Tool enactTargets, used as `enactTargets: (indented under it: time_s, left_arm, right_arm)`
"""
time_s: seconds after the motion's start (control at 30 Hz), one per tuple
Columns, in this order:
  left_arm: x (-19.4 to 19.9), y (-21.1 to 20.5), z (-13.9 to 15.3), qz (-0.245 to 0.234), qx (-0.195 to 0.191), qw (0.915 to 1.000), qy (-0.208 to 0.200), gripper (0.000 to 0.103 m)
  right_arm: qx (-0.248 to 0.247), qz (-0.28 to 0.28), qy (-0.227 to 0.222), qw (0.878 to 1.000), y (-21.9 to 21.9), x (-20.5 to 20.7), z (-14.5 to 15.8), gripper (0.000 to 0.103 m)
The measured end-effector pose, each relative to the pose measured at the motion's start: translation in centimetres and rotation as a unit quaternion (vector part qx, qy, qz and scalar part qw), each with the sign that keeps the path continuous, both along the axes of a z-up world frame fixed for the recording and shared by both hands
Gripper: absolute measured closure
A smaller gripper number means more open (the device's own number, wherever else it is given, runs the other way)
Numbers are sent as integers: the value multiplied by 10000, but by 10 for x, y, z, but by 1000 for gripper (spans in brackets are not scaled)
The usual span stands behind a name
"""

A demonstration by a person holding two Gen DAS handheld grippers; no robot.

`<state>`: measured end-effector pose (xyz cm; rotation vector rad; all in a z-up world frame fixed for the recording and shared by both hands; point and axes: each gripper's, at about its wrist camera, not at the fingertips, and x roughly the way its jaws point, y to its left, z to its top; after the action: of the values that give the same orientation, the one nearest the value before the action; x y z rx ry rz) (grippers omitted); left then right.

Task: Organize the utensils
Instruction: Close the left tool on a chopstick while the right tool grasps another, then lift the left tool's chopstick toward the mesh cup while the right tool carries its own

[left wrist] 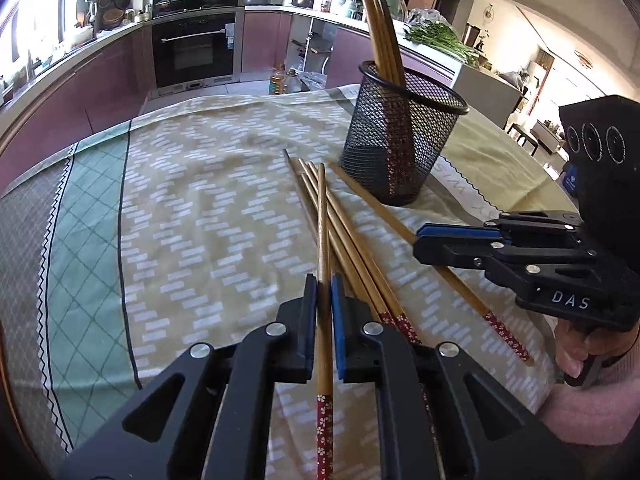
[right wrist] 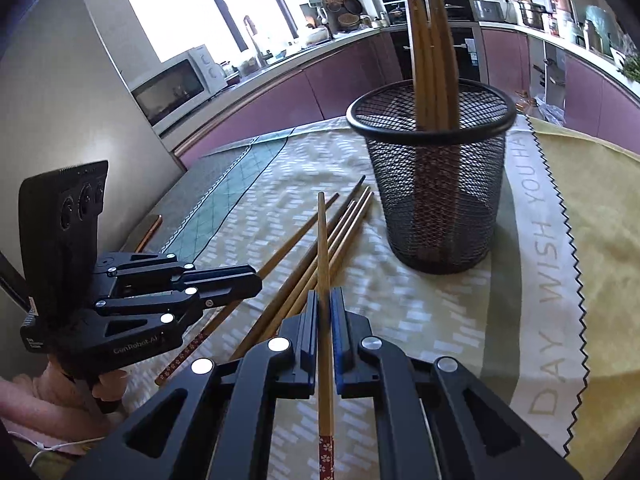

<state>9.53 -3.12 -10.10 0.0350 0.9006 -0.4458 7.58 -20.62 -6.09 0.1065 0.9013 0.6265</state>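
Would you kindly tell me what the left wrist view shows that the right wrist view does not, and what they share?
Only the left wrist view shows the left gripper shut on a chopstick, bunched greens on the counter and oil bottles on the floor. Only the right wrist view shows the right gripper shut on its own chopstick, a microwave and the cloth's printed lettering. Both show the mesh holder with chopsticks standing in it, the loose chopsticks on the tablecloth, and the oven.

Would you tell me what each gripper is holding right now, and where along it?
Each holds one chopstick on its bare wooden shaft, just ahead of the red patterned end: left gripper on chopstick, right gripper on another.
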Motion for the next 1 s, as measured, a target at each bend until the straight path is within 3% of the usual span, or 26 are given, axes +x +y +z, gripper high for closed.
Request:
enactTargets:
  time_s: [0.43, 0.63, 0.8, 1.0]
  left_arm:
    - [12, 0, -12, -218, 67, 9994, 277, 90]
    - [20, 0, -12, -173, 39, 9993, 316, 94]
    - [16, 2, -4, -108, -112, 9996, 247, 95]
    - [7, 8, 25, -196, -396, 9990, -5, 95]
  right_arm:
    - [-271, 118, 241, 9993, 9, 9, -15, 94]
    - [-255, 129, 208, 9994, 7, 9, -15, 97]
    - [-94, 136, 21, 9999, 3, 4, -3, 97]
    - [127, 72, -422, 9990, -9, -4, 28, 97]
